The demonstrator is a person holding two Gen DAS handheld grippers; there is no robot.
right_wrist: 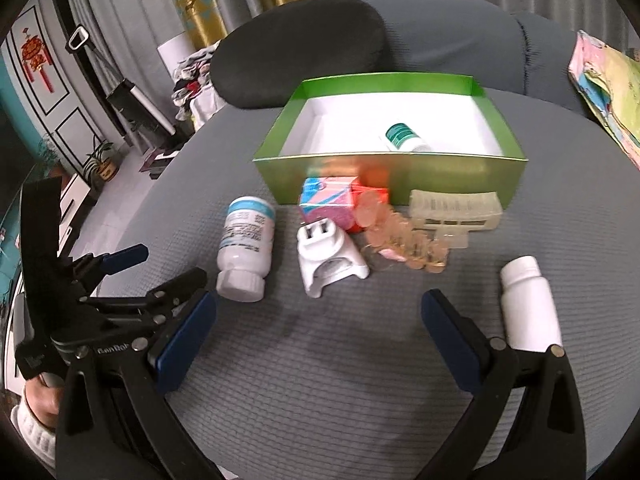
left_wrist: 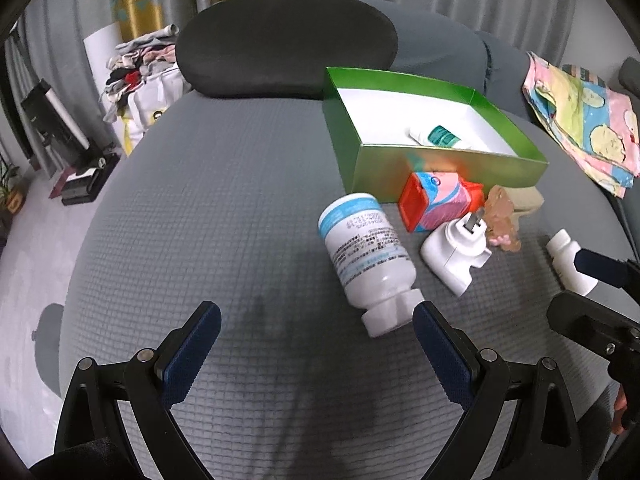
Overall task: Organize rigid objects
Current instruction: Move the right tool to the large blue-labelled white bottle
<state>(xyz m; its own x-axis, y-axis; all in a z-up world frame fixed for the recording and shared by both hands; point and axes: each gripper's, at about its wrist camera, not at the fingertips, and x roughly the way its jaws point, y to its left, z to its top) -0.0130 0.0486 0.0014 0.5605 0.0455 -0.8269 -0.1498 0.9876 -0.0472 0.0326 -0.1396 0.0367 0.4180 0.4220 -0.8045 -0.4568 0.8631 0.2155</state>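
A grey quilted sofa seat (right_wrist: 320,360) carries everything. At its back edge sits the open green cardboard box with a white inside (right_wrist: 400,176), holding one small green-labelled bottle (right_wrist: 404,138). In front of the box, toward the seat's middle, lie a large white blue-labelled pill bottle on its side (left_wrist: 366,248), a pink and red carton (left_wrist: 434,200), a white plug-in adapter (left_wrist: 454,254) and, near the right edge, a small plain white bottle (right_wrist: 530,304). The left gripper (left_wrist: 316,342) and right gripper (right_wrist: 318,334) both hover with fingers spread wide, holding nothing. The round bottles may roll on the soft cover if nudged off-centre, and the crowded cluster risks a finger knocking neighbours aside.
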